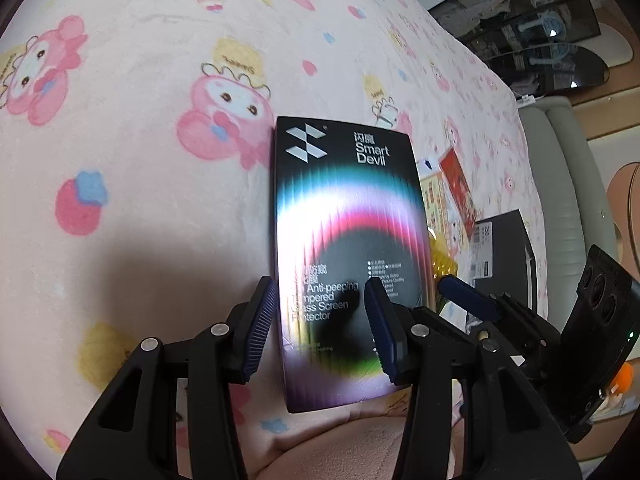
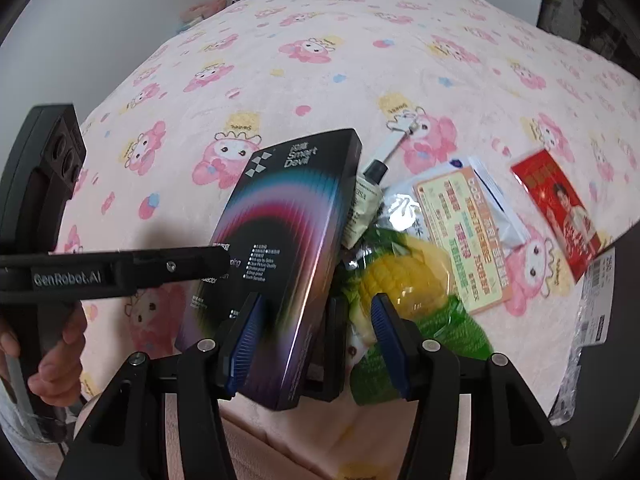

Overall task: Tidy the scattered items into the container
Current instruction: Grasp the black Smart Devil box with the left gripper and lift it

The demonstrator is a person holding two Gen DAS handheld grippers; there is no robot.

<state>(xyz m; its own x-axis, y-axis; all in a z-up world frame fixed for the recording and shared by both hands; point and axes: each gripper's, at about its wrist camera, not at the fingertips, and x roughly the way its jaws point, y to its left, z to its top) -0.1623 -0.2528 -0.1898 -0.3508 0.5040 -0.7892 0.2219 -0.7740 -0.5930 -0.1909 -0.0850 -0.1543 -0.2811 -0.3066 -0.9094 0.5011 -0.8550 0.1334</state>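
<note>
Pink blanket (image 2: 320, 60), scattered packets (image 2: 460, 232)

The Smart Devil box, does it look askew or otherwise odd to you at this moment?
Yes. The Smart Devil box is not flat on the blanket: it sits tilted, right edge raised, between the left gripper fingers, leaning by the corn toy. No damage visible.

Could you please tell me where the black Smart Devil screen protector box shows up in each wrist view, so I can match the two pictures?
Left wrist view: the Smart Devil screen protector box fills the centre, lengthwise between the left claw fingers.
Right wrist view: the same box sits centre-left, tilted, just left of the corn toy.
Shared landmark: the red packet on the pink cartoon blanket.
</note>
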